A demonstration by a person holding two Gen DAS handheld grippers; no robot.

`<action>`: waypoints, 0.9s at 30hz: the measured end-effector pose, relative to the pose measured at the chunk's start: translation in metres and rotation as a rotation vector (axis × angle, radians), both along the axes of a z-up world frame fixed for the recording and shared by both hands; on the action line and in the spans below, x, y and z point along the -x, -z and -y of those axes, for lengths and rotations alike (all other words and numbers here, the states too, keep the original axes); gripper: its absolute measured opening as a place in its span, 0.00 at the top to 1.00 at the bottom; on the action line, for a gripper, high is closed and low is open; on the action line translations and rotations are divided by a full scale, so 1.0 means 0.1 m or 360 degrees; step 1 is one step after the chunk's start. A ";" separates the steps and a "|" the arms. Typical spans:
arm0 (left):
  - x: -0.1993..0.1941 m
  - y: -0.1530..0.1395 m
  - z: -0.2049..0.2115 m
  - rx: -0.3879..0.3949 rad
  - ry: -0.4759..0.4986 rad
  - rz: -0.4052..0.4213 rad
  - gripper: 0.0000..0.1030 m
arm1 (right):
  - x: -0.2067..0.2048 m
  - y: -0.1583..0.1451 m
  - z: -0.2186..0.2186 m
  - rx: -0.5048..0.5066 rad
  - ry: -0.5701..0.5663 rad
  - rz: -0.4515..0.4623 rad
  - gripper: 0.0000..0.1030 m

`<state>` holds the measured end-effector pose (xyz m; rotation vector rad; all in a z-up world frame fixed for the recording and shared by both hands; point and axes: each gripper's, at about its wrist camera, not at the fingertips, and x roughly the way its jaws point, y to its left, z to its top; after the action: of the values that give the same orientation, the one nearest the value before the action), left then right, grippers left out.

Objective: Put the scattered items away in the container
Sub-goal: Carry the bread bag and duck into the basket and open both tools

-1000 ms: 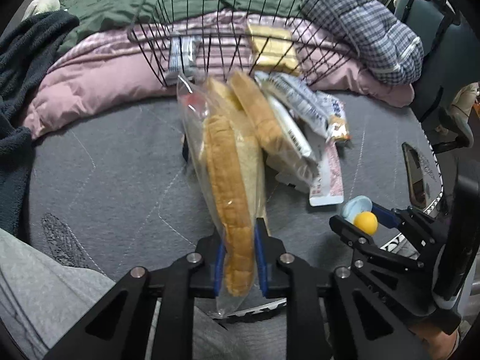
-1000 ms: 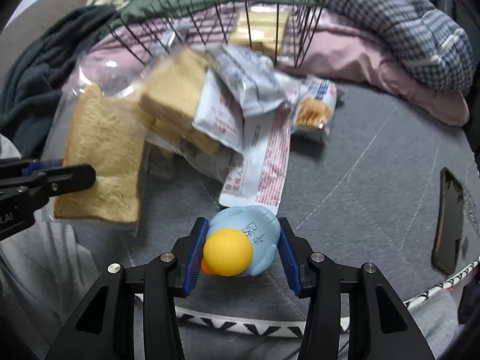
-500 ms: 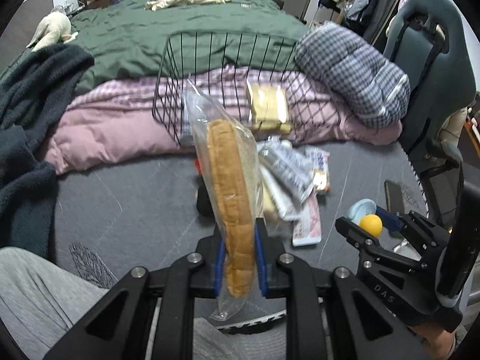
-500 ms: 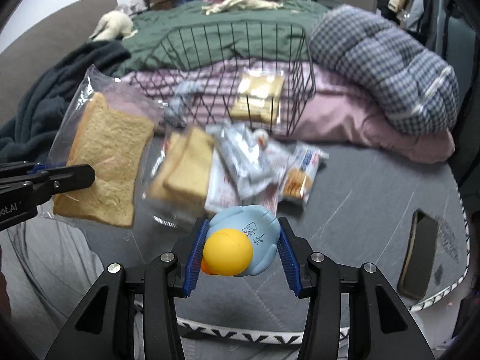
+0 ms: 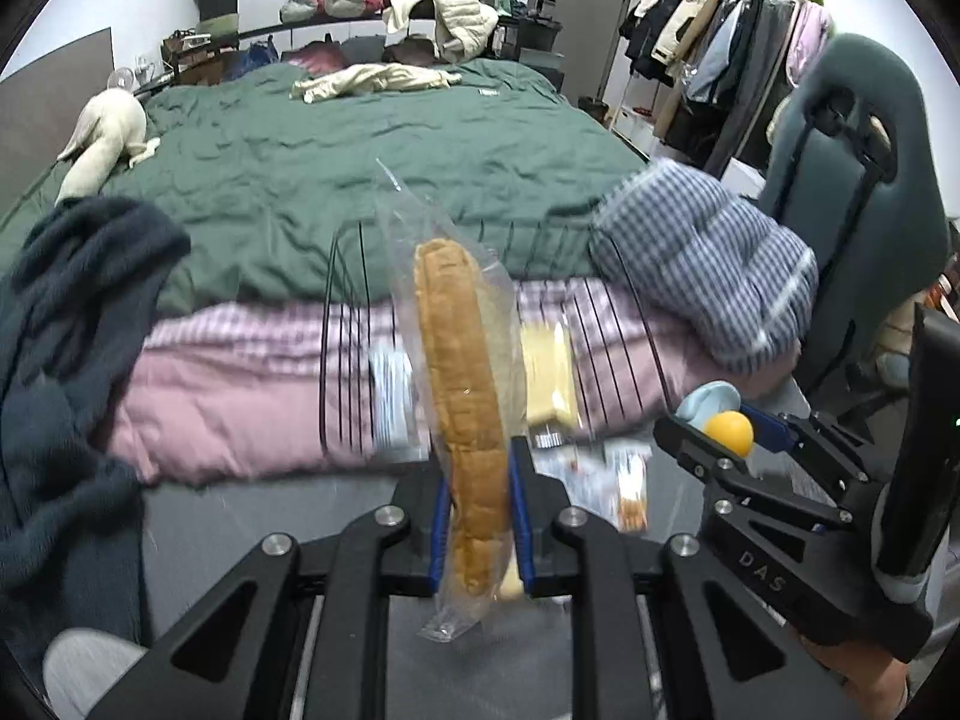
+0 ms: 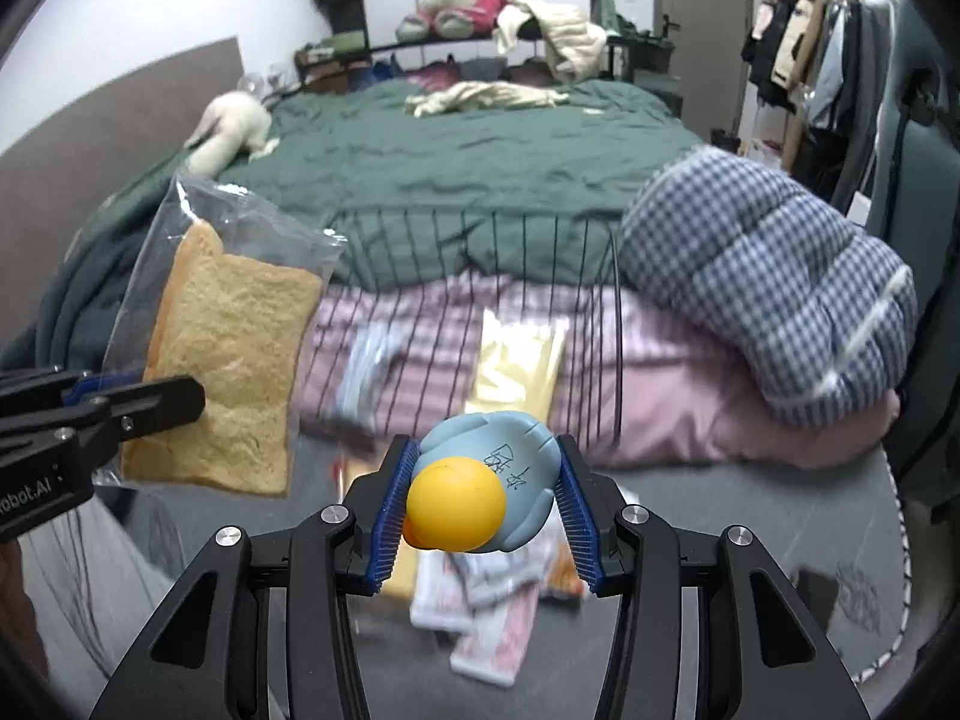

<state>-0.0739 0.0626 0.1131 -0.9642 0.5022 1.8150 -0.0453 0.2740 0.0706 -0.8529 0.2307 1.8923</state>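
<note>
My left gripper point(image 5: 480, 516) is shut on a bagged slice of bread point(image 5: 462, 396), held upright in the air; it also shows in the right wrist view point(image 6: 234, 360). My right gripper point(image 6: 480, 510) is shut on a blue toy with a yellow ball-like front point(image 6: 480, 492), seen too in the left wrist view point(image 5: 720, 420). The black wire basket point(image 6: 540, 300) lies ahead on the pink quilt, holding a yellow packet point(image 6: 516, 360) and a pale packet point(image 6: 366, 366). Several snack packets point(image 6: 492, 612) lie on the grey surface below my right gripper.
A checked blue pillow point(image 6: 762, 294) lies right of the basket. A dark blanket point(image 5: 66, 360) lies at the left. A green bed point(image 5: 360, 180) spreads behind. A grey chair point(image 5: 852, 210) stands at the right.
Both grippers have risen and tilted up with their loads; the basket and bed now fill the view and the packet pile has dropped low.
</note>
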 end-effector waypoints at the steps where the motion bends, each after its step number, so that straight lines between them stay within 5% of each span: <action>1: 0.08 0.01 -0.11 0.0005 -0.0011 -0.0017 0.83 | 0.03 -0.05 -0.10 -0.0009 0.0007 -0.0018 0.54; 10: 0.59 0.42 -0.79 0.0112 -0.0073 0.0007 0.83 | 0.27 0.05 -0.96 0.0033 0.0075 -0.0015 0.54; 20: 0.65 0.92 -0.96 0.0223 -0.0045 0.0030 0.80 | 0.29 0.39 -1.35 0.0102 0.0095 0.0010 0.54; 21: 0.65 0.94 -0.98 0.0248 -0.0033 0.0013 0.78 | 0.29 0.41 -1.36 0.0105 0.0090 0.0011 0.53; 23: 0.65 0.94 -0.98 0.0252 -0.0032 0.0008 0.43 | 0.32 0.44 -1.39 0.0098 0.0087 0.0048 0.45; 24: 0.65 0.92 -0.97 0.0235 -0.0043 0.0002 0.41 | 0.34 0.45 -1.39 0.0088 0.0097 0.0075 0.37; 27: 0.66 0.84 -0.93 0.0190 -0.0059 -0.0020 0.37 | 0.33 0.44 -1.35 0.0068 0.0101 0.0068 0.36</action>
<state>-0.1400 0.1554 0.0295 -1.0497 0.6101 1.8421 -0.0778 0.4089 0.0269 -0.9037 0.2694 1.8140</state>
